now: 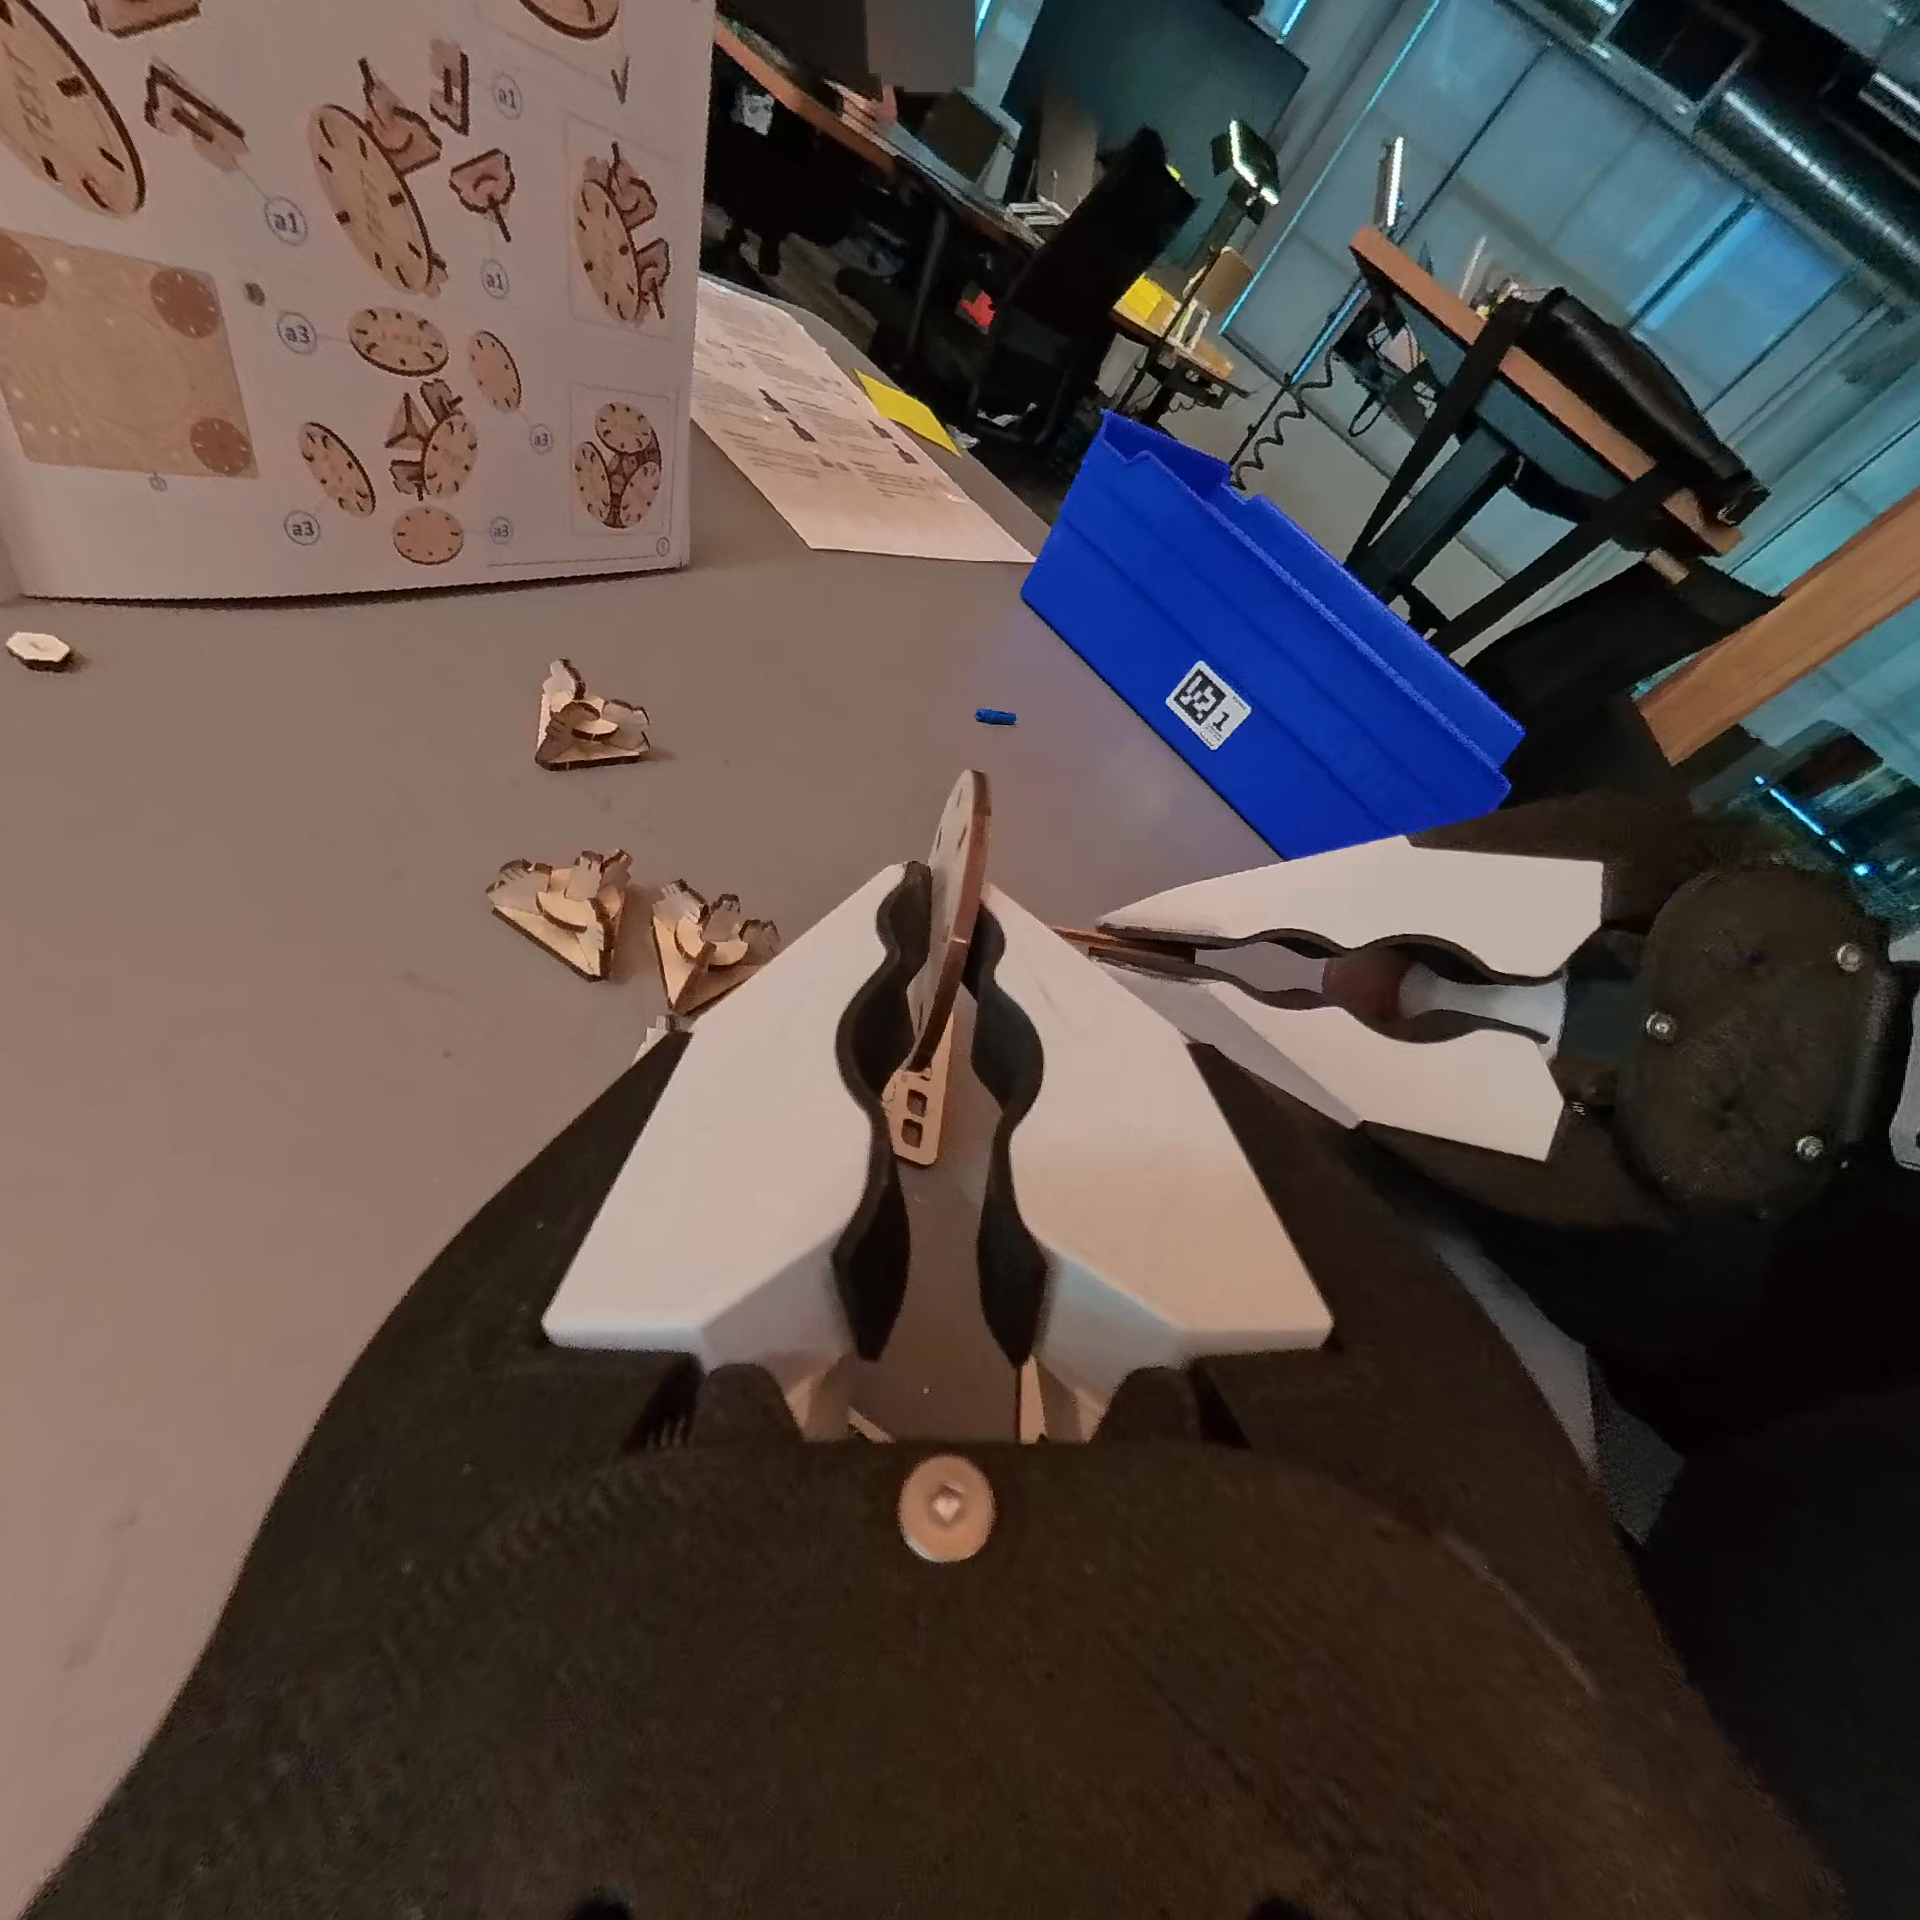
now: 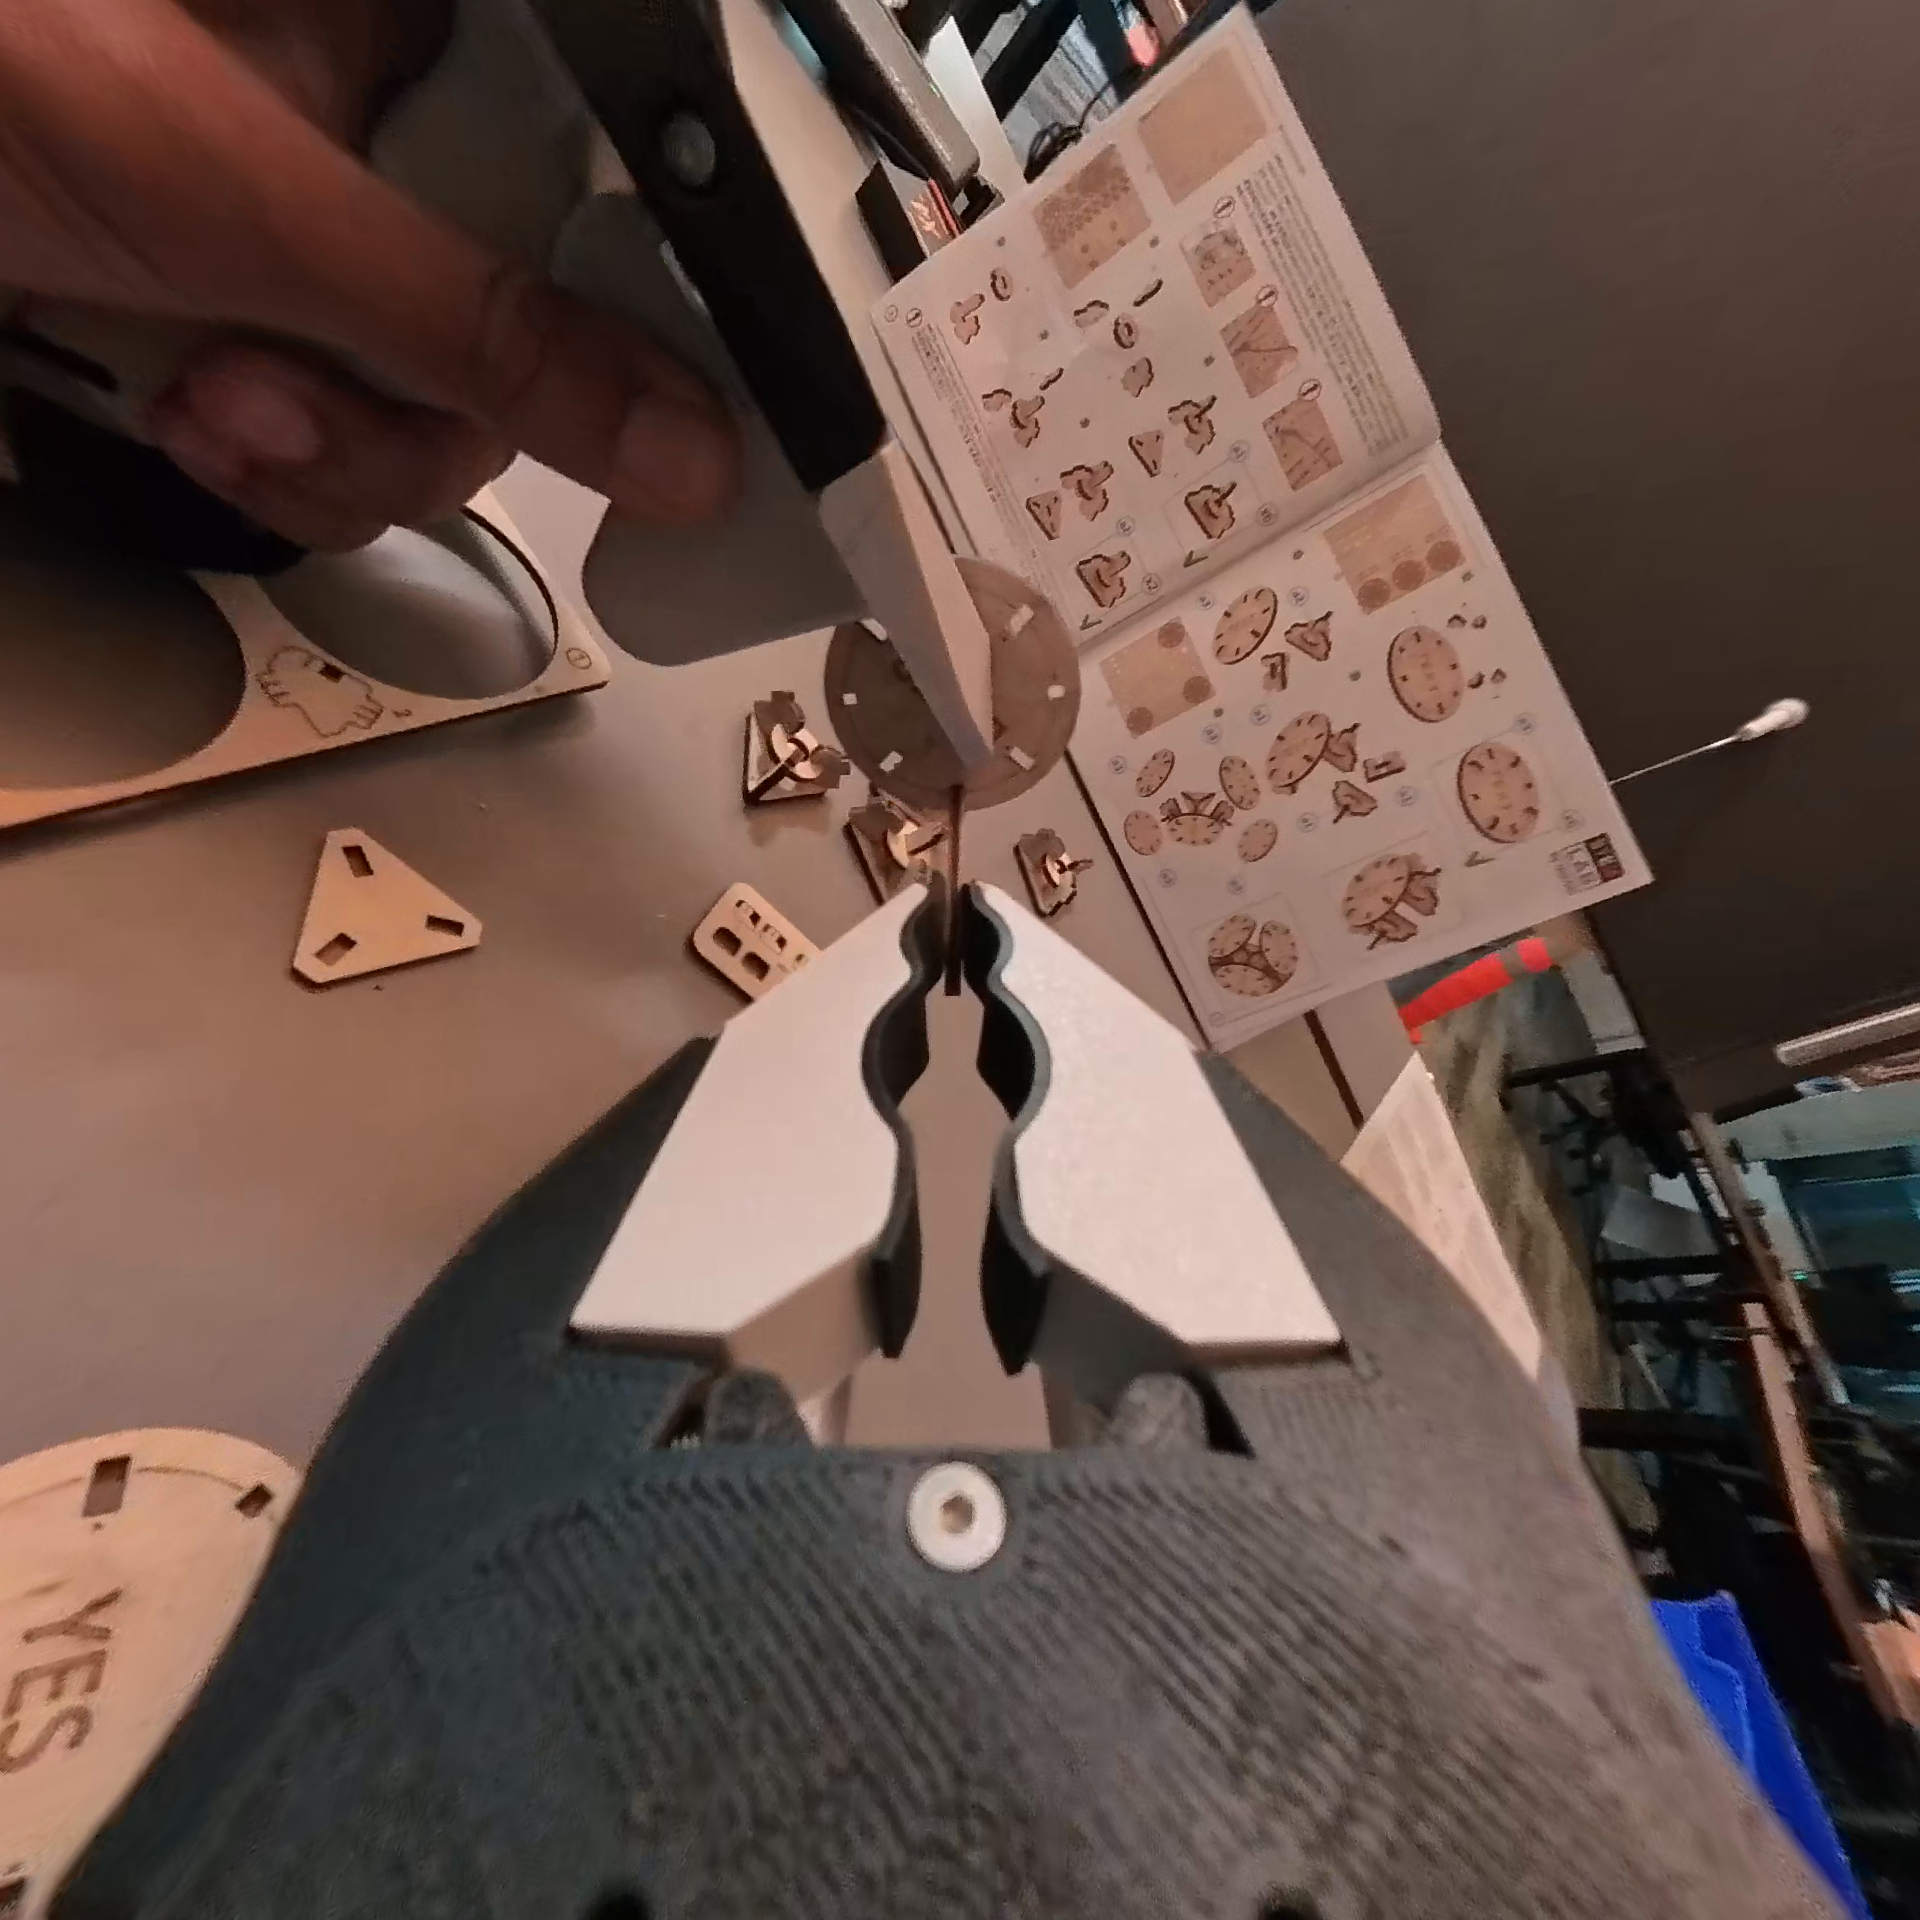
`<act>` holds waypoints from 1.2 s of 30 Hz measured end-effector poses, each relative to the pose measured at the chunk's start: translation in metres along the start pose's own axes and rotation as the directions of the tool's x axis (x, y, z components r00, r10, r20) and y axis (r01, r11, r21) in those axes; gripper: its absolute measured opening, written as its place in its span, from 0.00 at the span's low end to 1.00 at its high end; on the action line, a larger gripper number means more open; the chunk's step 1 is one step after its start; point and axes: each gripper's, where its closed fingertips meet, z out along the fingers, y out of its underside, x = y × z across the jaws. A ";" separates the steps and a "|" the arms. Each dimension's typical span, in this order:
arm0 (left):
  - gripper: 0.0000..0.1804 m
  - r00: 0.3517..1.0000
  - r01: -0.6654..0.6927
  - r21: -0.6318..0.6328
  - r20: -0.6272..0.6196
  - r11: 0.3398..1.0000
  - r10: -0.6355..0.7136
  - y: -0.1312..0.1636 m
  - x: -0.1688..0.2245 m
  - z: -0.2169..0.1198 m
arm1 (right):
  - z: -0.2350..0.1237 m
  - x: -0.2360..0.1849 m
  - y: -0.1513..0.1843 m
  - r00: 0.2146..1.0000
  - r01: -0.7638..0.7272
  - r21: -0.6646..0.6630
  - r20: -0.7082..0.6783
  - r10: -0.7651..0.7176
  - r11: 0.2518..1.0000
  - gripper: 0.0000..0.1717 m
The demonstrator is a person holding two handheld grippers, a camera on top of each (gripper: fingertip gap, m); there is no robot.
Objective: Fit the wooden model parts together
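My right gripper (image 2: 948, 940) pinches a thin wooden piece (image 2: 950, 894) edge-on, its far end meeting the round wooden disc (image 2: 1023, 717) clamped by my left gripper (image 2: 961, 717) above the grey table (image 2: 312, 1143).

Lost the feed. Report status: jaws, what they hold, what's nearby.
Left gripper jaws shut on upright wooden disc. Right gripper jaws shut on thin wooden piece, edge-on, tip at the disc. Small wooden assemblies on the table just left; blue bin beyond.
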 end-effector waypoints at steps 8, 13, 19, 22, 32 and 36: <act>0.02 0.991 0.100 -0.010 -0.085 0.995 -0.100 -0.001 0.002 -0.001 | -0.001 0.001 0.000 0.997 0.077 0.033 -0.032 -0.076 0.996 0.01; 0.01 0.976 0.182 0.000 -0.120 0.983 -0.181 -0.003 0.000 -0.002 | -0.001 0.003 -0.001 0.999 -0.046 0.045 -0.009 0.046 0.998 0.00; 0.01 0.988 0.127 -0.002 -0.085 0.992 -0.127 -0.002 -0.001 -0.002 | 0.000 0.005 0.000 0.952 -0.292 0.053 0.110 0.285 0.955 0.00; 0.01 0.990 0.123 -0.031 -0.068 0.992 -0.125 0.003 -0.003 0.000 | 0.002 0.000 0.003 0.993 -0.111 0.038 0.052 0.109 0.993 0.00; 0.02 0.992 0.111 -0.047 -0.063 0.993 -0.113 0.006 -0.002 0.002 | 0.003 -0.003 0.004 0.979 0.194 0.006 -0.059 -0.193 0.981 0.01; 0.02 0.991 0.115 -0.037 -0.069 0.993 -0.117 0.004 -0.002 0.001 | 0.003 0.002 0.002 0.991 -0.129 0.042 0.037 0.127 0.991 0.00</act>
